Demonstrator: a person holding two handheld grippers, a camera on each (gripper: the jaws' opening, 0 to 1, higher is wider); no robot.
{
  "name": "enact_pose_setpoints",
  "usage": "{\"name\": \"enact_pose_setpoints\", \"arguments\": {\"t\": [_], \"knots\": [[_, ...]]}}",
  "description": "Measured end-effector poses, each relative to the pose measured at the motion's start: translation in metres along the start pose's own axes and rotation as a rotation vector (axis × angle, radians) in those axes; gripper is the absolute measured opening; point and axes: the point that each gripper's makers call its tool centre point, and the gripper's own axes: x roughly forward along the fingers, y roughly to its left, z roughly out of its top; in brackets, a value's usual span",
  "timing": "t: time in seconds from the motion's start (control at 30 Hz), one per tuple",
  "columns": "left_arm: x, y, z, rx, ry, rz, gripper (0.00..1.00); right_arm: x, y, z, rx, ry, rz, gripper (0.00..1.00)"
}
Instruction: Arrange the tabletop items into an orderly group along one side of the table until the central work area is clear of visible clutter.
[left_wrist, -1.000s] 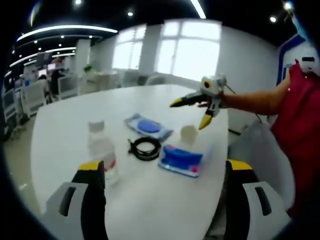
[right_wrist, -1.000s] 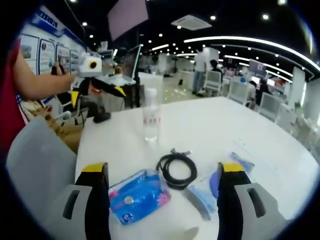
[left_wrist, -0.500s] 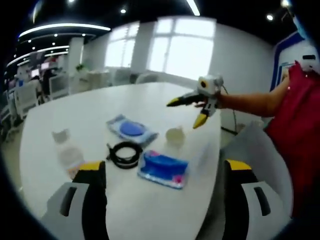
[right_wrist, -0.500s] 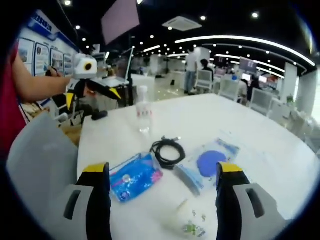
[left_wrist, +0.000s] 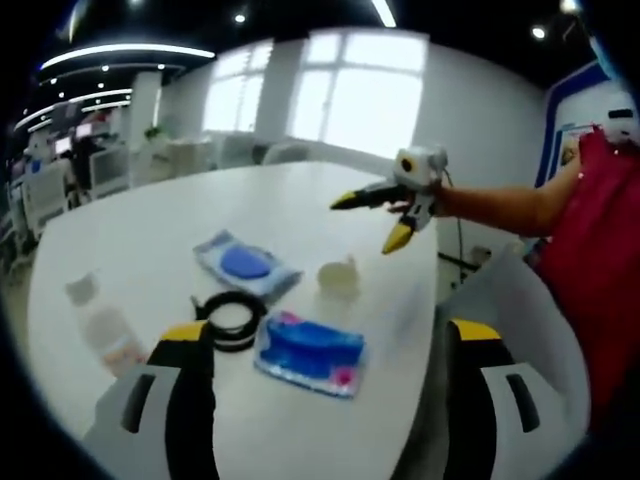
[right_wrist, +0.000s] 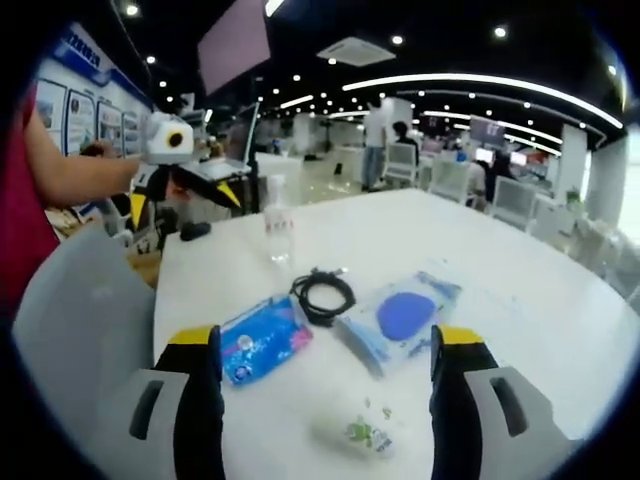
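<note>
Five items lie loosely grouped on the white table (left_wrist: 300, 420). In the left gripper view, a water bottle (left_wrist: 102, 328) stands at the left edge of the frame, blurred. Right of it, near the centre, a coiled black cable (left_wrist: 229, 320) touches the corner of a blue wipes pack (left_wrist: 308, 352) lying flat at lower centre. Above the cable sits a clear pouch with a blue disc (left_wrist: 243, 265), and right of the pouch a small pale bottle (left_wrist: 339, 278) lies on its side.

The left gripper (left_wrist: 320, 345) shows its yellow-tipped jaws at the bottom of this view, set wide apart with nothing between them. The right gripper (left_wrist: 391, 214) hangs in the upper right, above the table's far edge, held at the end of a bare arm (left_wrist: 495, 203); its yellow-tipped jaws are spread and empty.

In the right gripper view, the bottle (right_wrist: 277, 232) stands upright left of centre, well apart from the rest. The cable (right_wrist: 322, 295) lies at centre, between the wipes pack (right_wrist: 262, 340) at lower left and the pouch (right_wrist: 395, 320) at right, just beside both. The pale bottle (right_wrist: 352, 433) lies at bottom centre, between the right gripper's (right_wrist: 325, 345) parted jaws but touching neither. The left gripper (right_wrist: 172, 172) hovers at upper left beyond the table's edge, jaws apart, holding nothing.
</note>
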Motion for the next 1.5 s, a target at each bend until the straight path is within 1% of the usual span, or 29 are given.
{"name": "enact_pose_setpoints", "arguments": {"t": [0.17, 0.27, 0.37, 0.43, 0.5, 0.53, 0.6, 0.67, 0.7, 0.73, 0.8, 0.87, 0.9, 0.93, 0.97, 1.03, 1.13, 1.37, 1.5], "knots": [[0.013, 0.009, -0.003, -0.01, 0.017, 0.016, 0.87, 0.018, -0.003, 0.012, 0.003, -0.017, 0.011, 0.83], [0.019, 0.016, -0.004, -0.008, 0.017, 0.037, 0.84, 0.033, -0.004, 0.02, 0.007, -0.028, 0.024, 0.82], [0.025, 0.033, -0.009, -0.02, 0.023, 0.068, 0.81, 0.046, -0.004, 0.024, 0.013, -0.034, 0.04, 0.82], [0.029, 0.044, -0.013, -0.036, 0.029, 0.109, 0.77, 0.055, -0.004, 0.026, 0.015, -0.037, 0.049, 0.8], [0.033, 0.049, -0.015, -0.042, 0.026, 0.12, 0.75, 0.061, -0.004, 0.026, 0.019, -0.036, 0.057, 0.8], [0.035, 0.056, -0.018, -0.055, 0.031, 0.145, 0.75, 0.066, -0.004, 0.026, 0.02, -0.035, 0.062, 0.8], [0.04, 0.062, -0.021, -0.069, 0.027, 0.154, 0.74, 0.075, -0.004, 0.024, 0.023, -0.028, 0.07, 0.79], [0.045, 0.072, -0.024, -0.085, 0.032, 0.187, 0.72, 0.083, -0.006, 0.023, 0.025, -0.019, 0.069, 0.79], [0.047, 0.076, -0.026, -0.082, 0.035, 0.196, 0.7, 0.086, -0.007, 0.022, 0.026, -0.017, 0.07, 0.79], [0.05, 0.083, -0.029, -0.081, 0.048, 0.227, 0.7, 0.091, -0.008, 0.021, 0.033, -0.016, 0.072, 0.78], [0.054, 0.089, -0.03, -0.085, 0.046, 0.239, 0.69, 0.1, -0.009, 0.02, 0.04, -0.013, 0.071, 0.78], [0.059, 0.097, -0.033, -0.098, 0.048, 0.27, 0.67, 0.107, -0.011, 0.017, 0.045, -0.006, 0.071, 0.75], [0.061, 0.103, -0.035, -0.099, 0.055, 0.297, 0.65, 0.112, -0.012, 0.015, 0.048, -0.001, 0.072, 0.75], [0.061, 0.106, -0.036, -0.1, 0.056, 0.307, 0.62, 0.114, -0.013, 0.015, 0.049, 0.0, 0.072, 0.74], [0.064, 0.112, -0.037, -0.107, 0.046, 0.326, 0.6, 0.119, -0.014, 0.013, 0.052, 0.005, 0.071, 0.74], [0.069, 0.118, -0.038, -0.136, 0.03, 0.342, 0.58, 0.128, -0.014, 0.011, 0.054, 0.015, 0.074, 0.73], [0.077, 0.125, -0.042, -0.151, 0.03, 0.354, 0.57, 0.139, -0.013, 0.007, 0.048, 0.03, 0.081, 0.72], [0.088, 0.142, -0.054, -0.167, 0.06, 0.393, 0.52, 0.161, -0.019, 0.0, 0.052, 0.055, 0.075, 0.66], [0.093, 0.149, -0.059, -0.179, 0.072, 0.407, 0.51, 0.171, -0.021, -0.005, 0.036, 0.078, 0.071, 0.63]]}}
